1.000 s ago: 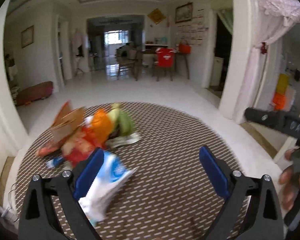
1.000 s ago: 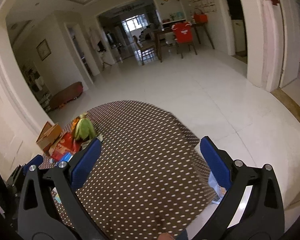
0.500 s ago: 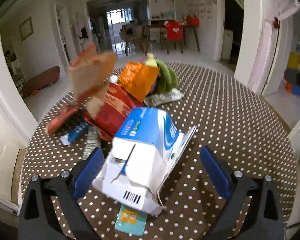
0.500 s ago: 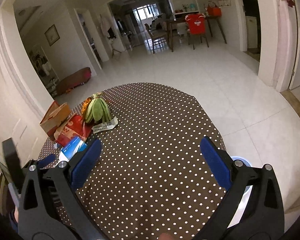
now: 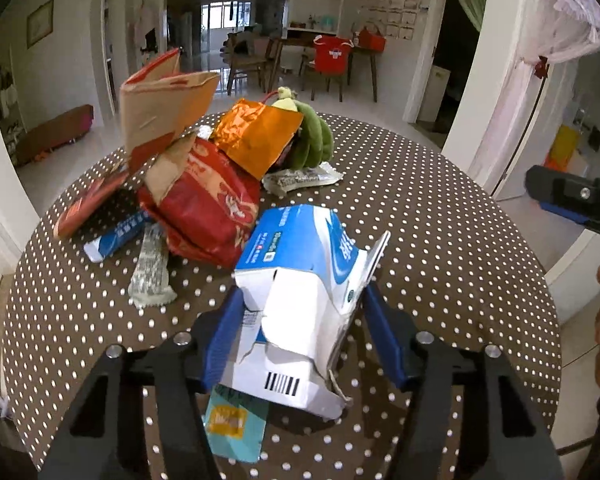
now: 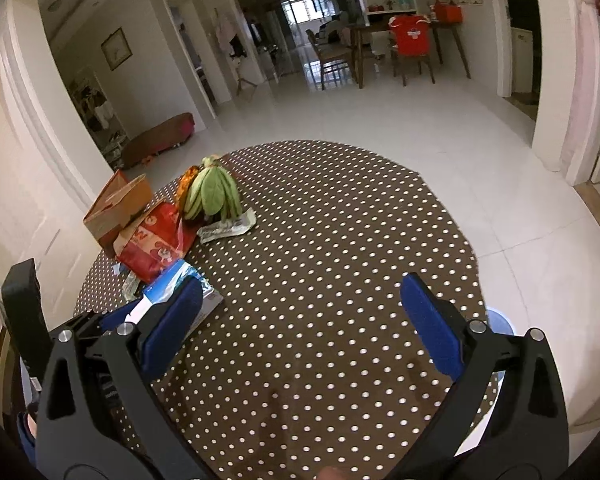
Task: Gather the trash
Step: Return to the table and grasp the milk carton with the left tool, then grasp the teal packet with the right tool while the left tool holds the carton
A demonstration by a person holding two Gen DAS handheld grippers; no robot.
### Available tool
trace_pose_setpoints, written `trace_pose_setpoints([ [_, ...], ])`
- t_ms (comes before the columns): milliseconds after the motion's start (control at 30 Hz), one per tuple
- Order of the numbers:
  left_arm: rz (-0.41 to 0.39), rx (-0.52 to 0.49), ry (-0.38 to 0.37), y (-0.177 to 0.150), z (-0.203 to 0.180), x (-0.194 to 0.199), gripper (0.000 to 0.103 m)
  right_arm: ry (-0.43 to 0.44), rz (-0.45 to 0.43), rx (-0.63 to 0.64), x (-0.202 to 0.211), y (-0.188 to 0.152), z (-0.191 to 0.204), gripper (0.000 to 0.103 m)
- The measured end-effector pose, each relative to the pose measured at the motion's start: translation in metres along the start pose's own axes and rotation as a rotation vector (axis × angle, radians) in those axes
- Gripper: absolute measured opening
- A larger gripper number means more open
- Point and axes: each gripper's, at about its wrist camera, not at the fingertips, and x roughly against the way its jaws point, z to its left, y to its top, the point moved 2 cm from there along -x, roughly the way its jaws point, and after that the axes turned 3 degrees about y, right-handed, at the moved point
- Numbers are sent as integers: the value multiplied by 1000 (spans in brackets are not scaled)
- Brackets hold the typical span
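The left gripper (image 5: 304, 336) is closing its jaws around the torn box (image 5: 300, 292), and both blue pads are touching its sides. The box is lying on the dotted table (image 5: 440, 248), with the trash pile (image 5: 204, 184) just beyond. The right gripper (image 6: 300, 324) is hanging wide open over bare table, holding nothing.

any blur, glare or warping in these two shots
Left wrist view: sharp on the milk carton, no motion blur, fisheye bends the door frames, dark corners. Right wrist view: also sharp, window light glares off the white floor, the round table looks stretched, corners vignetted.
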Motion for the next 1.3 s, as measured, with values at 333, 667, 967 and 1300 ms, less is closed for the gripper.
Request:
trace_pose_setpoints([
  [333,74,-82,18,14,-10,-29,66,6,8,6,-3,0,8,97],
  [667,-57,78,1,0,9,23,62,39,69,46,-21,-7,22,97],
  [967,-98,225,190,-27,61,58,62,115,199,173,-71,-35,87,97],
  [1300,-88,331,241,-50,102,70,63,-27,203,367,-120,-46,147,43],
])
